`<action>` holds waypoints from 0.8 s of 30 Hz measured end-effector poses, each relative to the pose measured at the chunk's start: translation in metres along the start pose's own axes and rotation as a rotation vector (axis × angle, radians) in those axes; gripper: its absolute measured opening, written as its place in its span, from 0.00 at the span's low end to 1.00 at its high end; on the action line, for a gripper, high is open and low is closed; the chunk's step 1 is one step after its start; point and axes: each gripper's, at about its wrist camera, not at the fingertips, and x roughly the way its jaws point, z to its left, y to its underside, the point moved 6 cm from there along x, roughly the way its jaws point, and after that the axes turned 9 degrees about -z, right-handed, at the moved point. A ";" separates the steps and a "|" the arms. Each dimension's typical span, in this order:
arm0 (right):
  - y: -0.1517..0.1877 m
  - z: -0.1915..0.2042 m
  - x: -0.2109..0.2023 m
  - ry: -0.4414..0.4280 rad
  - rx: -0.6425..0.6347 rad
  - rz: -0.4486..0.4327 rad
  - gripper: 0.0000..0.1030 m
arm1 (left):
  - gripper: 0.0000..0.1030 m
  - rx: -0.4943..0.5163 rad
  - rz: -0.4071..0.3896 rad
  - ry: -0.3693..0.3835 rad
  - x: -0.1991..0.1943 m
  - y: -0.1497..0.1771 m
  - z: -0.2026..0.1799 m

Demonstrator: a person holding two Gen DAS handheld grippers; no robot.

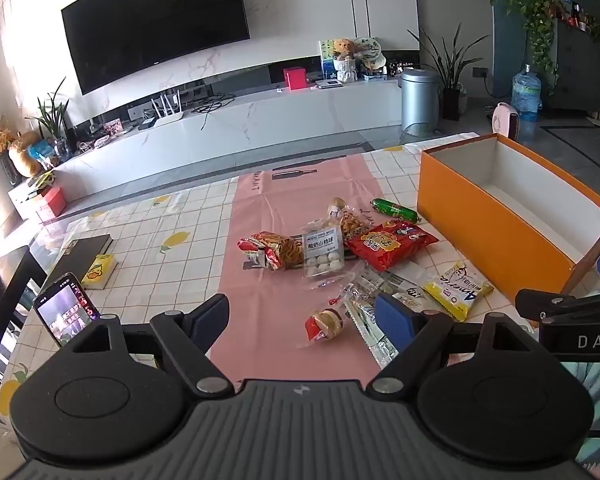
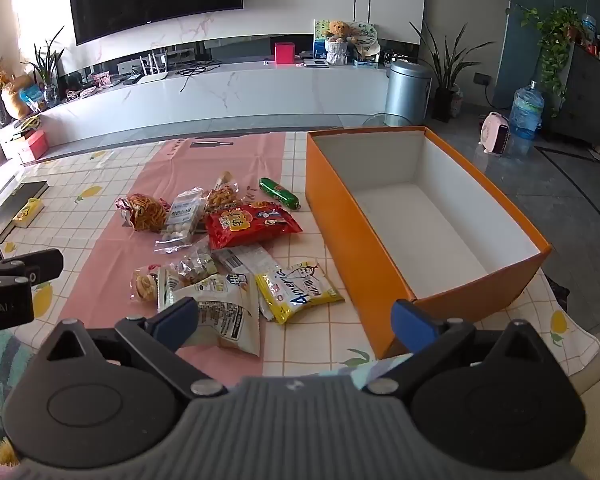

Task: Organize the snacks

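Snacks (image 2: pixel 236 248) overlapping beside the empty orange box (image 2: pixel 352 216) could snag together, both grippers (image 1: pixel 302 318) (image 2: pixel 296 320) gaping, empty.

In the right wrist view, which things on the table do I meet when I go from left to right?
Small yellow box → bag of brown twisted snacks → red snack bag → yellow snack bag → open orange box, empty inside.

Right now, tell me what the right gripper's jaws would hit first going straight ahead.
Probably the yellow "America" snack packet, lying just ahead between the open jaws of the right gripper; depth is hard to judge, so it might meet the checked tablecloth first.
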 end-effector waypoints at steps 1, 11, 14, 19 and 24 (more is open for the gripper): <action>0.000 0.000 0.000 0.000 0.000 0.002 0.96 | 0.94 0.002 0.002 0.001 0.000 0.000 0.000; 0.000 0.000 0.000 -0.008 0.006 0.000 0.96 | 0.94 0.002 0.025 -0.010 0.004 0.004 0.004; -0.002 -0.009 0.004 -0.003 0.007 0.001 0.96 | 0.94 -0.001 0.028 -0.015 0.005 0.003 0.004; -0.006 0.000 0.001 0.012 0.001 0.000 0.96 | 0.94 -0.002 0.029 -0.015 0.005 0.003 0.005; -0.006 0.001 0.001 0.016 0.000 0.000 0.96 | 0.94 -0.003 0.030 -0.015 0.006 0.003 0.005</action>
